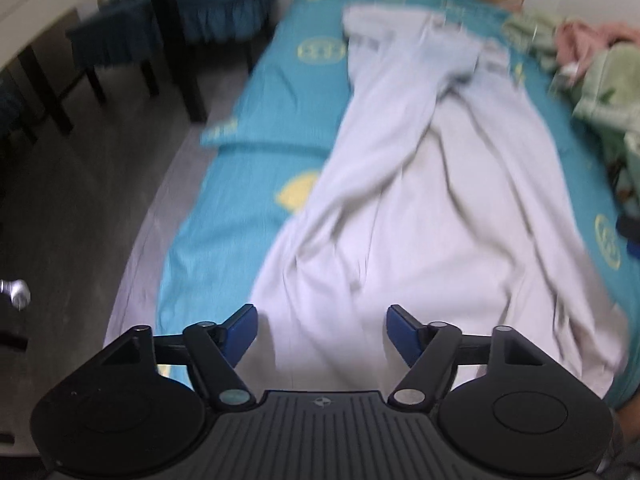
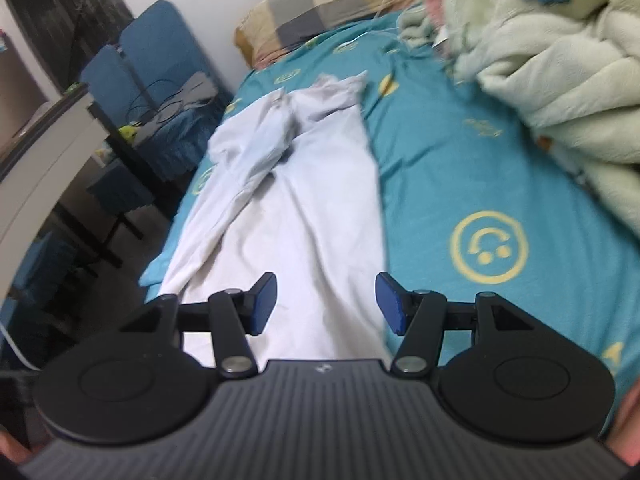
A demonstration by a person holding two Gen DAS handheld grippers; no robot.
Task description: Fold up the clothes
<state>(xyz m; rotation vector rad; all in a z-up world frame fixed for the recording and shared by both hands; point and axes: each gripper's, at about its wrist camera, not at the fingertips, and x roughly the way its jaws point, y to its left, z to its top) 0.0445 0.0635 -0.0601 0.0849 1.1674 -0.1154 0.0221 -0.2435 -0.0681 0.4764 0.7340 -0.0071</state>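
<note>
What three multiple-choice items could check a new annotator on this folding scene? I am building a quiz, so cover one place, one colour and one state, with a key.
1. Where do the pale trousers lie?
A. on the floor
B. on the bed sheet
C. over a chair

2. What colour are the smiley prints on the sheet?
A. yellow
B. red
C. white

3. How does the right gripper stand?
A. shut on the trousers
B. shut on the green blanket
C. open, holding nothing

Key: B, the trousers are spread flat on the teal sheet; A, the face outlines are yellow; C, its blue pads stand apart above the cloth.
</note>
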